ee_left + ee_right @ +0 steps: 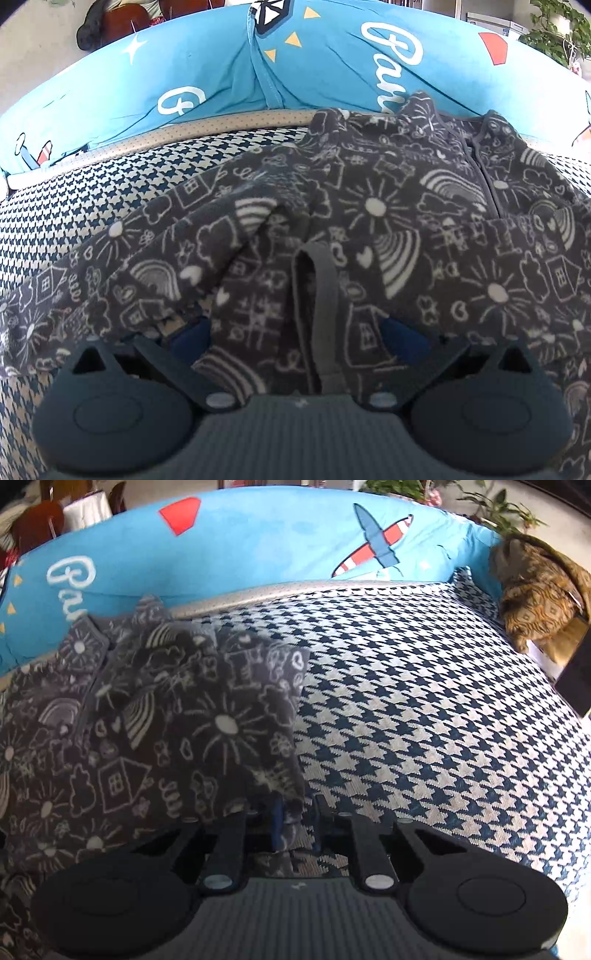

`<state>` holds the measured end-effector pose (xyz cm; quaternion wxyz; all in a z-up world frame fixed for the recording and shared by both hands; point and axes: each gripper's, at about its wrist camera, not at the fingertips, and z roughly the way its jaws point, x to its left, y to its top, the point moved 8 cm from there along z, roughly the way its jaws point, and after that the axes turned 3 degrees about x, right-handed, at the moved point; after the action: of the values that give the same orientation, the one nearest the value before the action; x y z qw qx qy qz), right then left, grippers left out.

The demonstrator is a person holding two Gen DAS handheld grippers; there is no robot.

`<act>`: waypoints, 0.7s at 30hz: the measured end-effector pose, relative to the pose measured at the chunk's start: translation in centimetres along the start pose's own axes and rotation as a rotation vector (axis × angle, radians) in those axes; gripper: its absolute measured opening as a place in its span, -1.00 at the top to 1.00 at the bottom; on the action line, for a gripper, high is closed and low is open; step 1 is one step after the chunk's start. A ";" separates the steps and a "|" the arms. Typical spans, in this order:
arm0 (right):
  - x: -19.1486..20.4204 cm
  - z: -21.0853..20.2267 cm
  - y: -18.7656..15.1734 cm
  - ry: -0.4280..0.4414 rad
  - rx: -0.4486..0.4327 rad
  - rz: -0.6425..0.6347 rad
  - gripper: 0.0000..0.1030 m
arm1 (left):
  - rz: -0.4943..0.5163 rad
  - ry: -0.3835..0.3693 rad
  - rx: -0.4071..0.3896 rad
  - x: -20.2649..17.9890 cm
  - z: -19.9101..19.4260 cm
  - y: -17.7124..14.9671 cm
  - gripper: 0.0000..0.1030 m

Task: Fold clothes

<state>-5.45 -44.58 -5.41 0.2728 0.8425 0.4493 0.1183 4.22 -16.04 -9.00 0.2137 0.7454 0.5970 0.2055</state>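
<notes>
Two grippers meet one garment. We have the left gripper spread wide, the grey doodle-print fleece bunched between and over its fingers, its zip running ahead and to the right. Our right gripper is nearly closed, pinching the fleece's near corner, cloth trailing left and forward. Bare houndstooth cover lies right; a blue cushion blocks the far edge.
</notes>
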 end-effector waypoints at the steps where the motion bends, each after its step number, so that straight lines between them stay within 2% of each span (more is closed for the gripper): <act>1: -0.3 -0.6 0.3 0.010 -0.024 0.020 0.60 | 0.001 0.001 0.001 0.1 -0.1 0.0 -1.00; 4: -1.0 -2.6 1.5 0.010 -0.129 0.046 0.55 | 0.001 0.030 -0.007 0.5 -0.4 0.1 -1.00; 6: -0.7 -3.8 2.3 0.056 -0.191 0.059 0.55 | -0.004 0.055 -0.019 0.9 -0.7 0.2 -1.00; 10: 0.8 -4.2 2.7 0.164 -0.215 0.073 0.55 | -0.041 0.064 -0.055 2.2 -1.8 1.3 -1.00; 15: 3.8 -3.3 1.9 0.277 -0.171 0.036 0.55 | -0.089 0.069 -0.057 4.1 -2.1 1.6 -1.00; 21: 5.3 -1.8 0.9 0.283 -0.116 -0.005 0.51 | -0.146 0.077 -0.048 6.5 -2.2 1.8 -1.00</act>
<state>-2.67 -40.00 -3.67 0.2552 0.7992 0.4777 0.2607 5.75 -9.87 -5.82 0.2227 0.6862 0.6524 0.2322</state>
